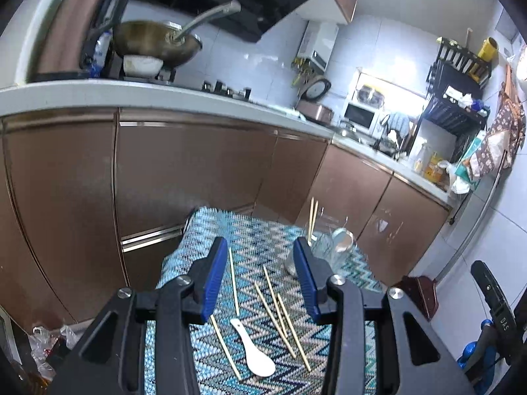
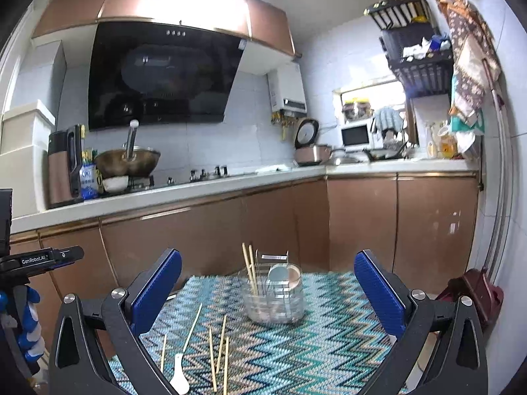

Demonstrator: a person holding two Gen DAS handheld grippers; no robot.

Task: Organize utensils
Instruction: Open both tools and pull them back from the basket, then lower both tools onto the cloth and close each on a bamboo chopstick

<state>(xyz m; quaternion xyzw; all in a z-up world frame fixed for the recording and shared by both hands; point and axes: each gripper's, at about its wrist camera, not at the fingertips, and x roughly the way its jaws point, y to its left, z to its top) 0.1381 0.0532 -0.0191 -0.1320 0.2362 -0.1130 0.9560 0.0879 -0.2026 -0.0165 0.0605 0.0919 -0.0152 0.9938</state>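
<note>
Two chopsticks (image 2: 248, 270) already stand upright in our clear holder (image 2: 273, 299), with a metal ladle or large spoon resting beside them inside it. We judge the job barely begun: about five loose chopsticks (image 1: 280, 316) and a white spoon (image 1: 255, 350) lie scattered on the zigzag-patterned cloth (image 2: 329, 335), nearer to us than the holder. Our left gripper (image 1: 260, 273) hangs above the loose sticks, fingers half spread with nothing between them. Our right gripper (image 2: 268, 293) stands wide, also empty, facing the holder. Behind the small covered table run brown cabinets (image 2: 197, 230), a pale counter, a wok (image 2: 128, 161) on the stove and a black range hood.
</note>
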